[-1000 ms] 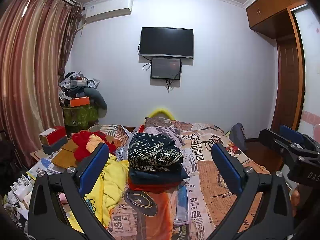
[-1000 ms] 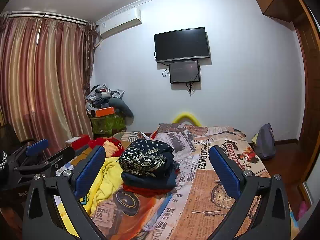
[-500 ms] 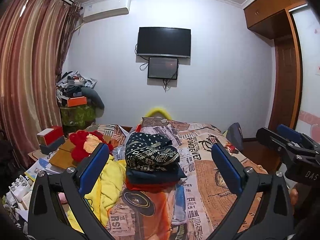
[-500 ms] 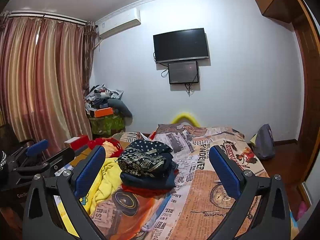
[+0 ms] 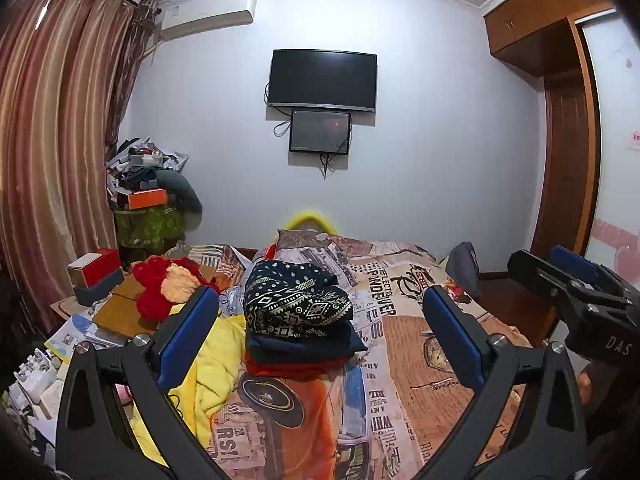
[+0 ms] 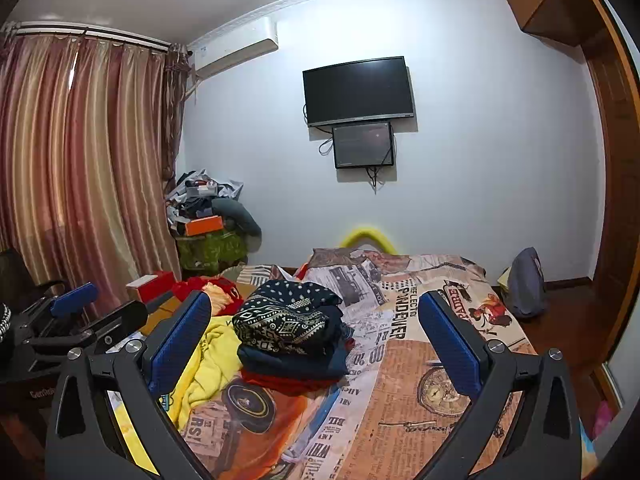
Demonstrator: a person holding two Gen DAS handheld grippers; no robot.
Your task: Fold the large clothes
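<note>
A stack of folded clothes (image 5: 298, 320) sits on the bed, a dark patterned piece on top, navy and red below; it also shows in the right wrist view (image 6: 292, 330). A crumpled yellow garment (image 5: 216, 364) lies left of the stack, also in the right wrist view (image 6: 208, 360). My left gripper (image 5: 320, 336) is open and empty, held above the near bed. My right gripper (image 6: 316, 340) is open and empty, level with it. The right gripper shows at the right edge of the left wrist view (image 5: 576, 292); the left gripper shows at the left edge of the right wrist view (image 6: 76, 320).
The bed has a newspaper-print cover (image 5: 408, 320). A red and cream plush (image 5: 168, 284) and boxes (image 5: 96, 272) lie on a cluttered side table at left. A clutter pile (image 5: 152, 200) stands by the curtains. A TV (image 5: 322, 80) hangs on the far wall. A grey bag (image 6: 528, 280) sits on the floor at right.
Both views have drifted slightly, the room shifting a little left and up. Both grippers stay open and empty. Nothing on the bed has moved.
</note>
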